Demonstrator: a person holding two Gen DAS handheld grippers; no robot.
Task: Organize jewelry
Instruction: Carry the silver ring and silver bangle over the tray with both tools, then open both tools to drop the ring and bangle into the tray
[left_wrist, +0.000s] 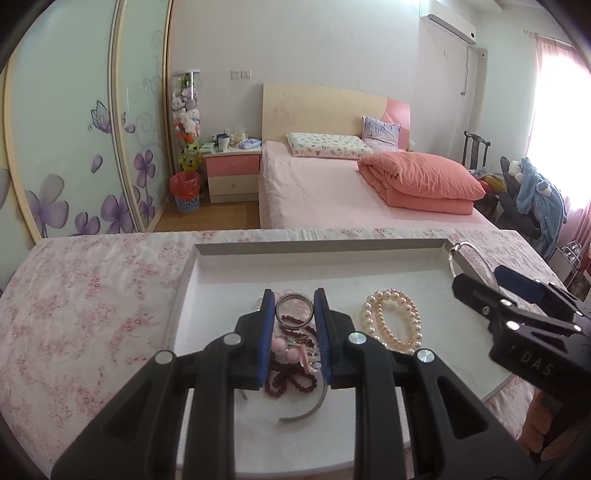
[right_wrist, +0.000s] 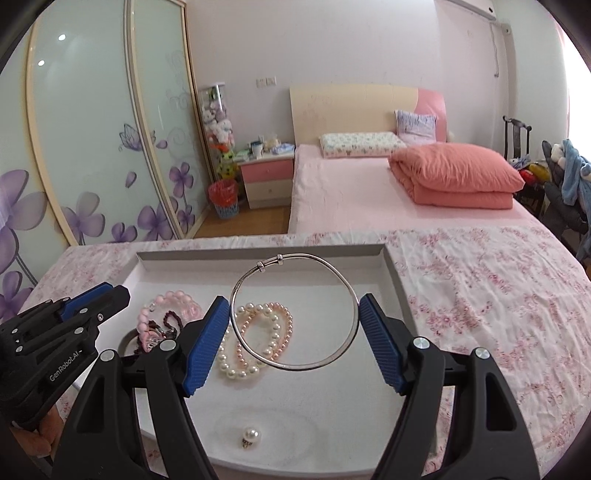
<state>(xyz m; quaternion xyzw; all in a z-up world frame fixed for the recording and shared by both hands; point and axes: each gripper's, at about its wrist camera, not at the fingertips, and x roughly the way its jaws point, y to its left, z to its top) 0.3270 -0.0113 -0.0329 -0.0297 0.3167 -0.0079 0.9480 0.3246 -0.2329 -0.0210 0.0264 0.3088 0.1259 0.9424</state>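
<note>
nearest the left wrist camera, the left gripper (left_wrist: 294, 295) has its blue ribbed pads set narrowly on either side of a small glass-and-silver ring-shaped bangle (left_wrist: 294, 309), which stands upright between them; the pads look to be pinching it, though contact on the inner faces is hard to confirm. below it, on the floor of the shallow white rectangular tray (left_wrist: 317, 248), lies a tangle of dark red beaded strands (left_wrist: 291, 380) with a pink bead hair tie (left_wrist: 285, 348), and a grey curved band (left_wrist: 308, 411) beside them. to the right sit coiled cream and pale pink pearl bracelets (left_wrist: 393, 319).

from the right wrist view, the right gripper (right_wrist: 294, 308) has its jaws spread wide, each blue pad touching an opposite side of a thin silver wire bangle (right_wrist: 295, 312) with a small clasp at its top. the bangle is held tilted above the tray (right_wrist: 258, 254), over the pearl bracelets (right_wrist: 255, 339). a pink bead bracelet (right_wrist: 168, 306) lies further left in the tray, near the left gripper (right_wrist: 105, 295). a single white pearl earring (right_wrist: 251, 434) rests alone on the tray's near part.

the tray sits on a pink floral-print cloth (right_wrist: 480, 295) covering the surface, and a bed with a folded salmon quilt (right_wrist: 458, 173) stands well behind.
</note>
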